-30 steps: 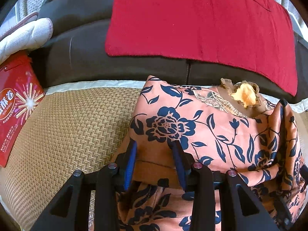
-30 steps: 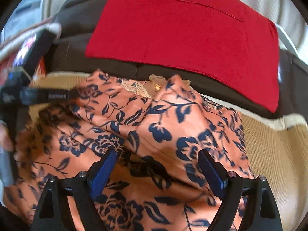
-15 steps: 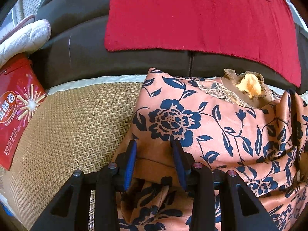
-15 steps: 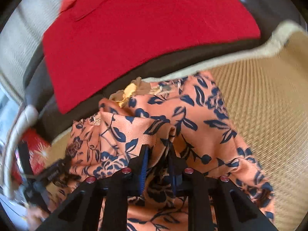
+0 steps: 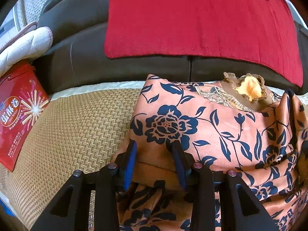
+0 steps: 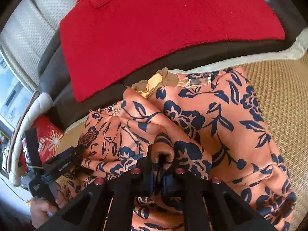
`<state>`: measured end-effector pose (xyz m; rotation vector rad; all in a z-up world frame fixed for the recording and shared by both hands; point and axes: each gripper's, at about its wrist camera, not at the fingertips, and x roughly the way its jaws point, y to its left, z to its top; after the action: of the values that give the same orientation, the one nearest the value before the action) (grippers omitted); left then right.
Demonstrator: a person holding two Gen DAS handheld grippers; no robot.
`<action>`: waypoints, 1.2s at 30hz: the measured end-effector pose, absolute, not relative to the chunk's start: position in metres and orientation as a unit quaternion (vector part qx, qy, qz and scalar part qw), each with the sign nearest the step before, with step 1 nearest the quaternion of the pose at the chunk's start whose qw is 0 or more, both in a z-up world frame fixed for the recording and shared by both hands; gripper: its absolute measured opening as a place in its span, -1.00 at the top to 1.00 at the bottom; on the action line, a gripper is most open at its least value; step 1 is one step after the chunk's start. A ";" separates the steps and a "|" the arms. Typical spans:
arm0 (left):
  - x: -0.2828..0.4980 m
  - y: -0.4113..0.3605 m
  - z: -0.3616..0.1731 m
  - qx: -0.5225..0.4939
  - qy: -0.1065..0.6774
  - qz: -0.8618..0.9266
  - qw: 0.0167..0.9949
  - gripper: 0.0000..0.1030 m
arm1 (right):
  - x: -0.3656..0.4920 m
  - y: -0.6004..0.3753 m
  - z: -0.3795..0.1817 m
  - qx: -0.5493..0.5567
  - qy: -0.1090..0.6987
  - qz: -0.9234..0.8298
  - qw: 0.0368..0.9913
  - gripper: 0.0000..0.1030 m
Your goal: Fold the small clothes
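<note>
Since half a second ago the right hand-held gripper (image 6: 161,175) has carried its pinched fold of the floral garment (image 6: 202,127) a little further over the cloth, and more of the woven mat shows past the garment's far edge; the left wrist view has hardly changed.

Nearest the right wrist camera, the right hand-held gripper's two blue pads are pressed close together on a rolled fold of the orange and navy garment, which bulges up between them. Taking the garment as landmark: the left hand-held gripper (image 5: 154,154) sits at its near left edge, its jaws partly apart with a flat band of the cloth lying between them; whether the pads press the cloth cannot be told. The garment lies spread on the woven mat (image 5: 77,127), with bare mat to its left. At its far edge a brown frilled collar (image 5: 248,88) with a yellow lining lies against the dark sofa back (image 5: 80,57). Beyond it, a red cloth (image 5: 192,19) hangs over the sofa back. Far left of the garment stands a red snack box (image 5: 17,113), and past that a white padded cushion (image 5: 25,46).
</note>
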<state>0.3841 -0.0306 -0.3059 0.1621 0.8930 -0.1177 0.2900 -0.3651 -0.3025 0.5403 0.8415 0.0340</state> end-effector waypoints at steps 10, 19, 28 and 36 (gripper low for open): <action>0.375 -0.048 -0.305 0.137 0.413 -0.056 0.899 0.46 | 0.292 -0.472 -0.279 0.336 0.297 -0.123 0.885 0.88; 0.365 -0.069 -0.322 0.236 0.422 -0.052 0.874 0.54 | 0.308 -0.515 -0.311 0.397 0.342 -0.117 0.844 0.73; 0.354 -0.036 -0.294 0.167 0.412 -0.088 0.891 0.60 | 0.265 -0.506 -0.259 0.368 0.301 -0.078 0.876 0.60; 0.368 -0.045 -0.274 0.067 0.371 -0.106 0.920 -0.01 | 0.295 -0.431 -0.268 0.326 0.375 0.015 0.868 0.60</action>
<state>0.3685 -0.0454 -0.2742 0.1386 0.7628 -0.2171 0.2947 -0.4312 -0.2679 0.6824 0.7845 0.0311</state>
